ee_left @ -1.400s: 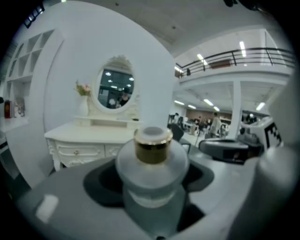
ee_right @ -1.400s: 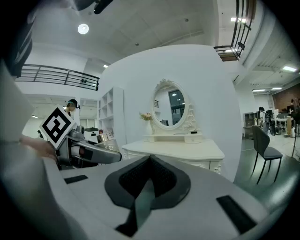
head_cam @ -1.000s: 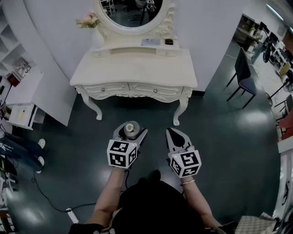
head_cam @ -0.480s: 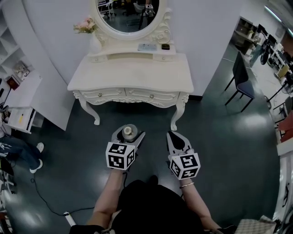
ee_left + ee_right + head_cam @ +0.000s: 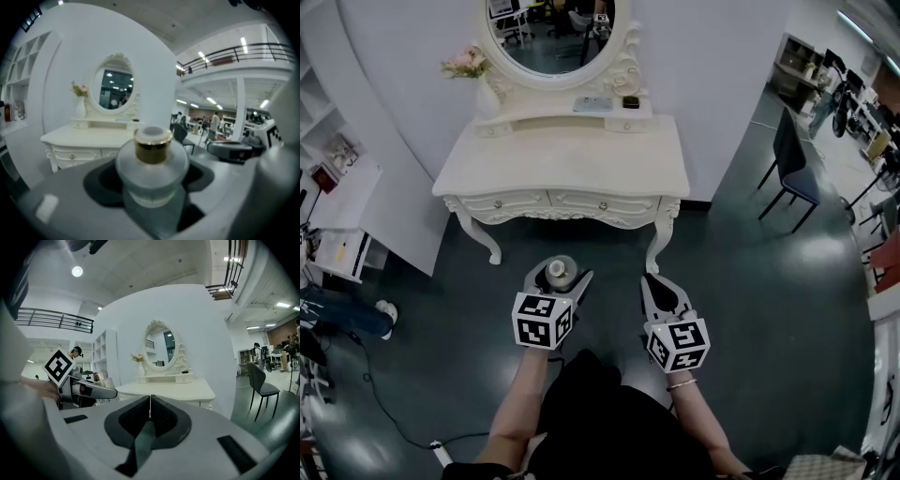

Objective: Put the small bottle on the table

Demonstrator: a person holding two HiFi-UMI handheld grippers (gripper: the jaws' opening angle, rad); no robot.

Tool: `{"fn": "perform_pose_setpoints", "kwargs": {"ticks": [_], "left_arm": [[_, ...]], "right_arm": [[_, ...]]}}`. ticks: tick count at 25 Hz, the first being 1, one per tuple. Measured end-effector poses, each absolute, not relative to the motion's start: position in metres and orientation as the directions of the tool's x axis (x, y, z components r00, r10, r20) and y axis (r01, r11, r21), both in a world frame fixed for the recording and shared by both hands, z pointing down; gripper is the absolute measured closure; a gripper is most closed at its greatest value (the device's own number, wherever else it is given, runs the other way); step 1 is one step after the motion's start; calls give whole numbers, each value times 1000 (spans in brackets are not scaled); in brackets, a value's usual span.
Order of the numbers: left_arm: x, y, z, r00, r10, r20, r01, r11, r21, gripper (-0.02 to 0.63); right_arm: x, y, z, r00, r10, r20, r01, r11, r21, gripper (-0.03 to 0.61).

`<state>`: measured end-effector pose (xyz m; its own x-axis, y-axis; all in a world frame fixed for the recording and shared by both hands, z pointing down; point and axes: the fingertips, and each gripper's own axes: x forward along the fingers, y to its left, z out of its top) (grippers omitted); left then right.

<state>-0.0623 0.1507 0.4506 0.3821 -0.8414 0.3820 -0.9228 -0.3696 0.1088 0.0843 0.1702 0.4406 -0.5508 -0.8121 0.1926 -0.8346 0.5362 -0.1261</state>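
A small frosted-glass bottle (image 5: 560,273) with a gold collar (image 5: 153,145) stands upright between the jaws of my left gripper (image 5: 557,274), which is shut on it. It hangs above the dark floor, in front of the white dressing table (image 5: 562,159). My right gripper (image 5: 660,291) is beside it to the right, shut with nothing in it; its jaws meet in the right gripper view (image 5: 149,416). The table (image 5: 89,136) lies ahead and to the left in the left gripper view, and straight ahead (image 5: 168,389) in the right one.
An oval mirror (image 5: 551,33) and a vase of flowers (image 5: 469,66) stand at the table's back, with small items (image 5: 592,104) on a raised shelf. A white shelf unit (image 5: 337,178) is at left. A dark chair (image 5: 792,159) stands at right. A cable (image 5: 384,403) runs across the floor.
The table has drawn slightly nearer and shifted left in the head view. Both grippers hold their pose, and the bottle stays gripped.
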Motion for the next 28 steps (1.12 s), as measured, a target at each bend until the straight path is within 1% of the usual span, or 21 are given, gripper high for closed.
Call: {"fn": "perform_pose_setpoints", "kwargs": {"ticks": [13, 28], "left_arm": [[-59, 78, 460, 405, -823, 399, -910, -405, 90, 275], [-81, -81, 477, 429, -796, 426, -897, -429, 101, 276]], "right_arm": [[88, 107, 450, -524, -827, 204, -852, 503, -149, 574], [63, -40, 465, -495, -833, 248, -869, 467, -164, 572]]}}
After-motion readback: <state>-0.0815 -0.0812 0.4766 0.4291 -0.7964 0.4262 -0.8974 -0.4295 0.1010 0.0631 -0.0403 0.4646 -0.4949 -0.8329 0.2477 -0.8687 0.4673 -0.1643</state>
